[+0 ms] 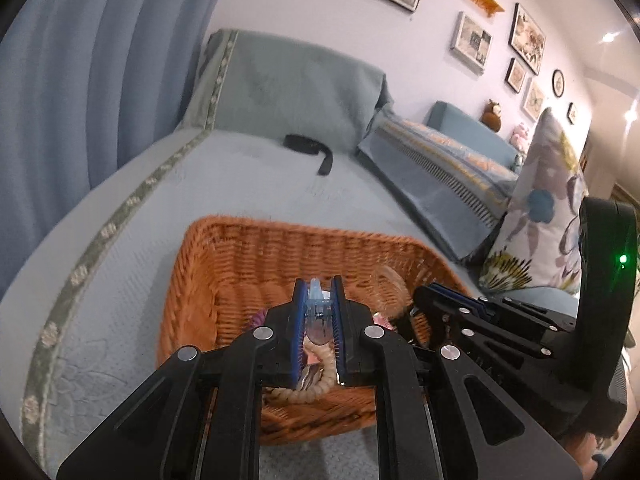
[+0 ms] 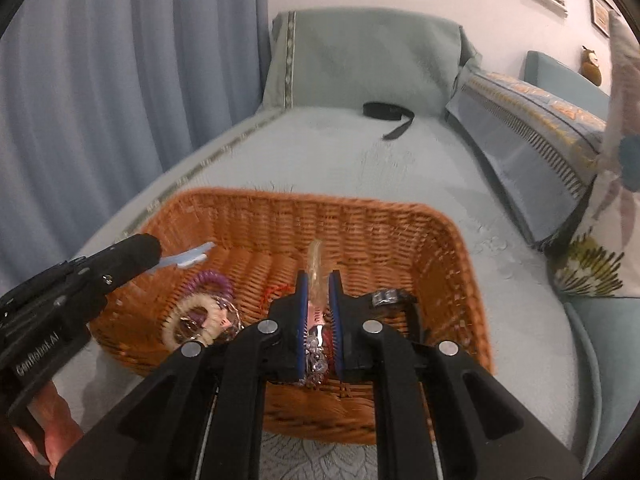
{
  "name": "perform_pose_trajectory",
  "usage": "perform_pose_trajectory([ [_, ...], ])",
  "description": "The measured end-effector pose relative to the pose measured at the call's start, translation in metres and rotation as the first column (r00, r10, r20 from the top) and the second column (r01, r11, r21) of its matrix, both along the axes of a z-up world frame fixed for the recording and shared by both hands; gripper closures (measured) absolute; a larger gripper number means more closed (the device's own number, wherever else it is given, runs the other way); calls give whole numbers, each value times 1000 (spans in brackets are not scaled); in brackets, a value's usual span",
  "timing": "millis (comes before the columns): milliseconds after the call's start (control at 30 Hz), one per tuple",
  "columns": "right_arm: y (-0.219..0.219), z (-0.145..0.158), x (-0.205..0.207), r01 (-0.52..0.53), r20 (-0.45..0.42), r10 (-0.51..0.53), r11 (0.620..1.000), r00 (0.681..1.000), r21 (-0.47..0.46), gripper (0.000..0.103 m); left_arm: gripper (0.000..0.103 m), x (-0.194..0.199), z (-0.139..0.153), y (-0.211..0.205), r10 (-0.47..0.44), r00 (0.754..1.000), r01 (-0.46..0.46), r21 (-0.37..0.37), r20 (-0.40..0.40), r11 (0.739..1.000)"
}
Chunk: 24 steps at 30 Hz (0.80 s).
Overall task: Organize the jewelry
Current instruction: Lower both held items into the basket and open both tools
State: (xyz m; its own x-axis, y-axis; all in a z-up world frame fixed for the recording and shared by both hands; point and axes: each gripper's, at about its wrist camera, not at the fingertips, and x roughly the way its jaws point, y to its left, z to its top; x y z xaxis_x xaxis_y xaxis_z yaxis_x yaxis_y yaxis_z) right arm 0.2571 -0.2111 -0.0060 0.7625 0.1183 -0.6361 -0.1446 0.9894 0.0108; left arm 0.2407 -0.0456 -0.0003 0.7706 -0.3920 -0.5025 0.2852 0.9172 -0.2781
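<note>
The pale blue hair clip [image 1: 317, 309] is clamped between the left gripper [image 1: 318, 284] fingers, above the wicker basket [image 1: 208, 280]. The right gripper [image 2: 319, 280] fingers are clenched on a translucent amber clip [image 2: 315, 268] above the same basket. Coiled hair ties [image 2: 208, 300] lie inside. The basket rests on the sofa [image 2: 360, 168].

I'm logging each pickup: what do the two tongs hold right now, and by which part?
The left tongs pinch a light-blue hair clip by its rear half, tip poking out. The right tongs pinch a pale, jewelled hair clip mid-length, both above the basket.
</note>
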Motion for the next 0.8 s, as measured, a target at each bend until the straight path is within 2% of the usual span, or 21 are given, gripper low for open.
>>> perform_pose_trajectory([
  [100, 4, -7, 3, -12, -20, 12, 1000, 1000, -1, 95, 92, 4, -10, -1, -5, 1000, 5, 7, -23, 1000],
  [200, -1, -6, 2, -17, -31, 18, 999, 999, 41, 94, 92, 8, -17, -1, -19, 999, 19, 7, -49, 1000],
  [233, -6, -5, 0, -19, -35, 22, 998, 999, 67, 94, 88, 9, -19, 0, -25, 998, 25, 4, -55, 1000],
  [267, -9, -4, -1, -18, -36, 21, 996, 999, 82, 94, 73, 8, -20, 0, -29, 998, 29, 3, -61, 1000],
  [333, -16, 1, -7, -17, -34, 21, 994, 999, 109, 89, 56, 3, -18, 3, -21, 998, 20, -7, -54, 1000],
  [367, -19, 3, -12, -19, -34, 23, 993, 999, 119, 85, 55, 0, -16, 3, -22, 999, 21, -11, -46, 1000],
  [433, -22, 9, -21, -20, -26, 23, 992, 999, 125, 68, 55, -10, -7, 7, -39, 999, 38, -28, -29, 999],
  [500, -24, 19, -35, -21, -5, 22, 991, 1000, 133, 60, 50, -21, 6, 10, -49, 999, 48, -39, -7, 998],
  [567, -27, 29, -52, -25, 16, 23, 988, 1000, 150, 59, 42, -37, 24, 13, -49, 998, 50, -29, 33, 998],
  [700, -29, 54, -98, -39, 86, 26, 987, 996, 155, 51, 33, -78, 61, 24, -43, 991, 45, -15, 123, 999],
  [800, -28, 68, -138, -43, 139, 23, 989, 990, 143, 47, 24, -117, 81, 34, -5, 982, 5, -2, 190, 1000],
])
